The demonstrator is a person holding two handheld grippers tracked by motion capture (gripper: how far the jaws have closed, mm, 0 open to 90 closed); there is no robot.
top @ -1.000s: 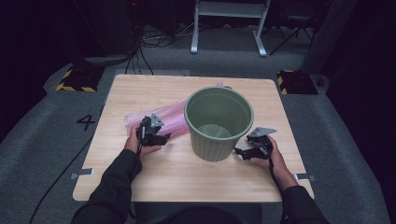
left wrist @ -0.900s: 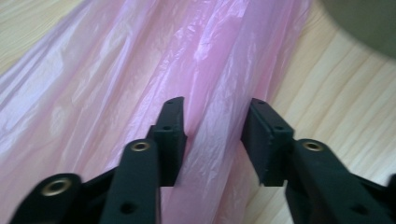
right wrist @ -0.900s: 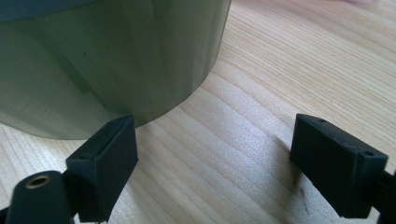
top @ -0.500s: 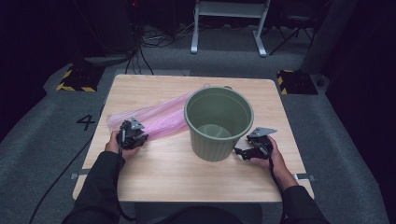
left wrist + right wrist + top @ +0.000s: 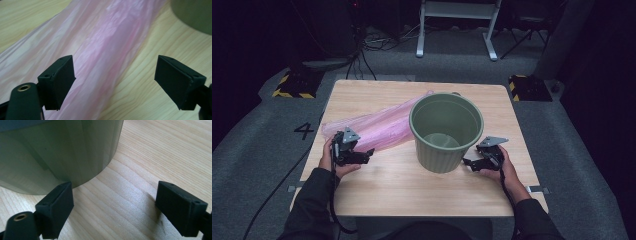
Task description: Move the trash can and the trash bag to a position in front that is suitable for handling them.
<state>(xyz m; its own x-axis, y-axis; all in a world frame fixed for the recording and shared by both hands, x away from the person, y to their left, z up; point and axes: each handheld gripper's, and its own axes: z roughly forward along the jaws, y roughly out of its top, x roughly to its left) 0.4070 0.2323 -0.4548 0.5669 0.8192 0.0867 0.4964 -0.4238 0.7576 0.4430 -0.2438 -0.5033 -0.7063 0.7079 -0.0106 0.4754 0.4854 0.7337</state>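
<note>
The wooden surface [image 5: 377,185] carries a green bucket [image 5: 446,131] standing upright near its middle, mouth open to the top. Beside it, on the person's left, a long pink plastic bag [image 5: 377,127] lies flat and crinkled, stretched slantwise from the left edge of the surface up toward the far side of the bucket, where its end passes behind the bucket's rim. The left hand-held gripper [image 5: 368,152] sits at the near end of the bag; its jaws have just been opening and now stand wide apart, with the bag lying under and between them in the left gripper view [image 5: 110,45], not pinched. The right hand-held gripper [image 5: 468,162] rests low on the surface just beside the base of the bucket, its jaws spread wide with bare wood between them, the bucket wall [image 5: 62,150] close by one jaw.
</note>
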